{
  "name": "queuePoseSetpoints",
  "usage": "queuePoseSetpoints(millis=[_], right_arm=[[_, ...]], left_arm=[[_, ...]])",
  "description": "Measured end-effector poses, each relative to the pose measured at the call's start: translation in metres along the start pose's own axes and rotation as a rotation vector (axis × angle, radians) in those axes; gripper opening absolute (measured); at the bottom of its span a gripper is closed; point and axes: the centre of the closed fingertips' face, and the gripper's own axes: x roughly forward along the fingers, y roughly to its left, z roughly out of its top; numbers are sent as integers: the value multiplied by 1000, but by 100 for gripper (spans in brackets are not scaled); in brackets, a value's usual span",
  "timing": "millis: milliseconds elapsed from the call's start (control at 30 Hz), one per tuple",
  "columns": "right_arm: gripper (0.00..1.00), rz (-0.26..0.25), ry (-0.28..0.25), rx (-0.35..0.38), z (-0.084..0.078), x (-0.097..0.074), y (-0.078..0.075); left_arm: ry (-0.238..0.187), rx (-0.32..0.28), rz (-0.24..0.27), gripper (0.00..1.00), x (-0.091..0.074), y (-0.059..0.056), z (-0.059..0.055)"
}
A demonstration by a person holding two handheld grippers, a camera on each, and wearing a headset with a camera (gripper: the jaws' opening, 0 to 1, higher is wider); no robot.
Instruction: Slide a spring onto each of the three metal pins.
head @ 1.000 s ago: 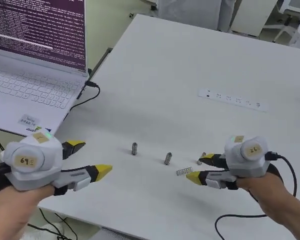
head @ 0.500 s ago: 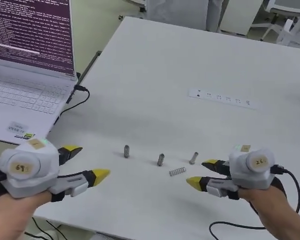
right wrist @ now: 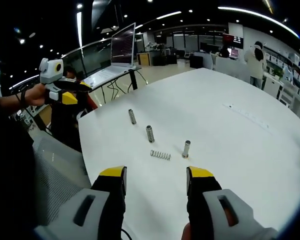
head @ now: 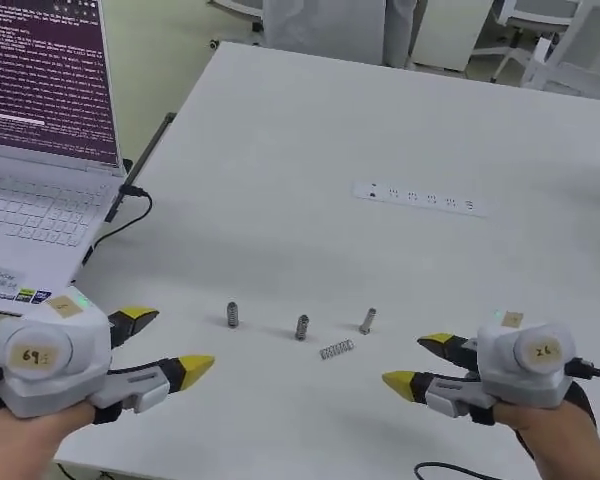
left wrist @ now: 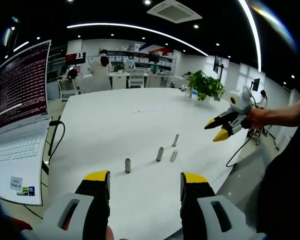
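Note:
Three short metal pins stand in a row on the white table. The left pin (head: 233,314) and the middle pin (head: 302,327) each carry a coiled spring. The right pin (head: 367,320) is bare. A loose spring (head: 336,349) lies flat in front of it, also seen as the loose spring (right wrist: 160,155) beside the bare pin (right wrist: 186,148). My right gripper (head: 417,361) is open and empty, a short way right of the spring. My left gripper (head: 170,345) is open and empty, left of the row, pointing at the pins (left wrist: 159,154).
An open laptop (head: 30,190) sits at the far left with a black cable (head: 120,215) plugged into its side. A white power strip (head: 418,199) lies beyond the pins. The table's front edge (head: 280,455) runs just under both grippers.
The head camera has swung, shifting the whole picture left. My right gripper has drawn back to the right, away from the loose spring. Both grippers stay open.

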Motion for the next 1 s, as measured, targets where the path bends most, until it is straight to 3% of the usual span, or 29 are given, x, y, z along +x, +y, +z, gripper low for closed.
queuePoseSetpoints(millis=[500,1000], right_arm=[[49,-30,-12,40,-9,-16,-5],[50,-61,-18,76,-26,-37,-9]], left_arm=[[13,26,-46,52,16,-15,5],[26,60,-119,51,43,-48,10]])
